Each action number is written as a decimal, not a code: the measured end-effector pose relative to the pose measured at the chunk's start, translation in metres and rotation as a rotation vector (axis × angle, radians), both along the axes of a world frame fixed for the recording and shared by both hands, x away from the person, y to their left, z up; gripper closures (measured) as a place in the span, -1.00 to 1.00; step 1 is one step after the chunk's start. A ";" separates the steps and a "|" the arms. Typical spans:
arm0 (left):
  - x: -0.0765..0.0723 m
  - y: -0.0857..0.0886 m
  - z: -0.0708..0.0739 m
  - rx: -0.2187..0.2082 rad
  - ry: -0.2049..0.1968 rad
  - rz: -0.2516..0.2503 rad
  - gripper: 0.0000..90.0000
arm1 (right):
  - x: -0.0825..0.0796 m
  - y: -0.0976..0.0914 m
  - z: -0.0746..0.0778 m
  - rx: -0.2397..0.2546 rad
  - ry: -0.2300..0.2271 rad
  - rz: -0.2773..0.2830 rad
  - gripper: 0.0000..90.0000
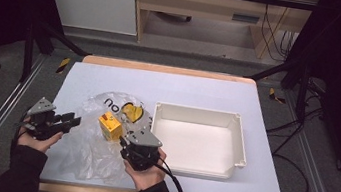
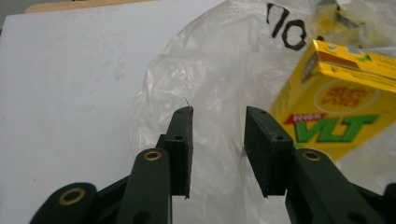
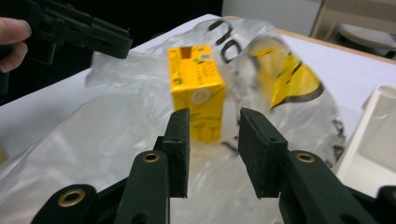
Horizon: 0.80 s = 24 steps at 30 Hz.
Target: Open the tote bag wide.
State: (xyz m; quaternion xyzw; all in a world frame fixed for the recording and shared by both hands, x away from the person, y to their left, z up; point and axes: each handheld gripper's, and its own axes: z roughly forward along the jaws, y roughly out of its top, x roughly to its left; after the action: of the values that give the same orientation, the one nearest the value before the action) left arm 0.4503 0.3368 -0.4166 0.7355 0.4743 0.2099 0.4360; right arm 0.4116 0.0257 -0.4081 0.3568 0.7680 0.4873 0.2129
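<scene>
While the yellow drink carton (image 1: 109,126) stands upright on the crumpled clear plastic bag (image 1: 84,154), both grippers hang close to it with their jaws parted and nothing between the pads. The left gripper (image 1: 74,122) sits at the bag's left edge, pointing across the film toward the carton; in its own view the jaws frame bare plastic, and the carton (image 2: 341,112) lies off to the right, apart from them. The right gripper (image 1: 125,131) is held just beside the carton on the person's side, and in its view the carton (image 3: 198,91) stands squarely beyond the gap between the jaws, not touched by either pad. That placing reads as a setup for lifting the carton off the bag, probably into the white tray (image 1: 241,154) that waits just right of the bag on the pale table (image 1: 184,88); the left gripper looks placed to hold the film down or pull it aside.

Much is hard to read. The bag's black lettering is cut by folds, and only a few characters show. A second yellow shape (image 1: 131,111) lies behind the carton under the film; whether it is print or another item cannot be told. The carton's label is blurred in the right gripper view and cropped at the frame edge in the left gripper view. Where the bag's mouth lies cannot be made out
</scene>
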 end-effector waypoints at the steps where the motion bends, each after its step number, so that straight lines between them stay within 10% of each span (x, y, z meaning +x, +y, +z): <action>1: -0.006 0.000 0.000 -0.008 -0.001 -0.002 0.37 | -0.002 -0.001 -0.001 0.004 0.006 0.011 0.45; 16: -0.028 -0.012 -0.038 0.080 0.040 -0.023 0.42 | -0.009 0.014 -0.080 -0.080 0.111 0.056 0.56; 24: -0.019 -0.009 -0.049 0.107 0.067 -0.011 0.46 | -0.008 0.018 -0.088 -0.110 0.095 0.046 0.56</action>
State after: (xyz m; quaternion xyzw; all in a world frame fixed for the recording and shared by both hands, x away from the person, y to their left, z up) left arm 0.4312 0.3277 -0.4656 0.7671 0.4726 0.2077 0.3809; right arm 0.4035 0.0435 -0.4960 0.3495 0.8110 0.4316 0.1842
